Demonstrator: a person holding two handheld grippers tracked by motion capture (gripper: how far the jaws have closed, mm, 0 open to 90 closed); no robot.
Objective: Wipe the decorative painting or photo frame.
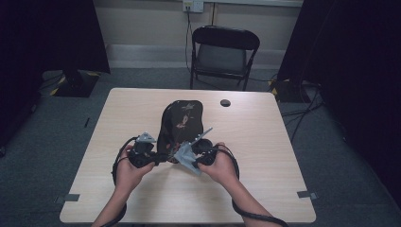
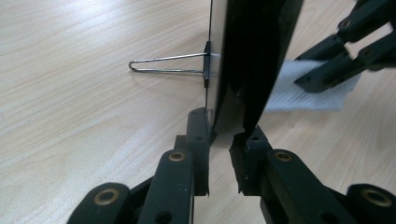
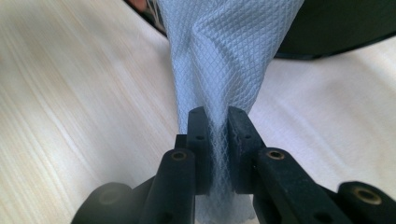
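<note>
High view: dark oval mirror point(image 1: 182, 124) stands mid-table point(image 1: 265, 142), tilted, long axis running near-to-far; both grippers meet at its near end, left gripper point(image 1: 158, 157) at the near-left corner, right gripper point(image 1: 185, 158) just right of it with the cloth, so the right one is the closer to the glass face. Left gripper view: jaws narrow, clamped on the mirror's bottom edge point(image 2: 231, 119), panel rising straight up from them; a wire stand point(image 2: 163, 64) sticks out to the left off its back, and the white cloth point(image 2: 303, 93) lies on the table to the right with the other gripper's jaws on it. Right gripper view: jaws nearly closed, pinching a waffle-textured cloth point(image 3: 224, 56) that fans upward away from them; dark mirror rim point(image 3: 336, 32) sits just beyond, far-right. My read: next move is a wipe, so cloth must travel forward and up onto the face while the left holds the base steady. Can't tell if cloth already touches the glass.
</note>
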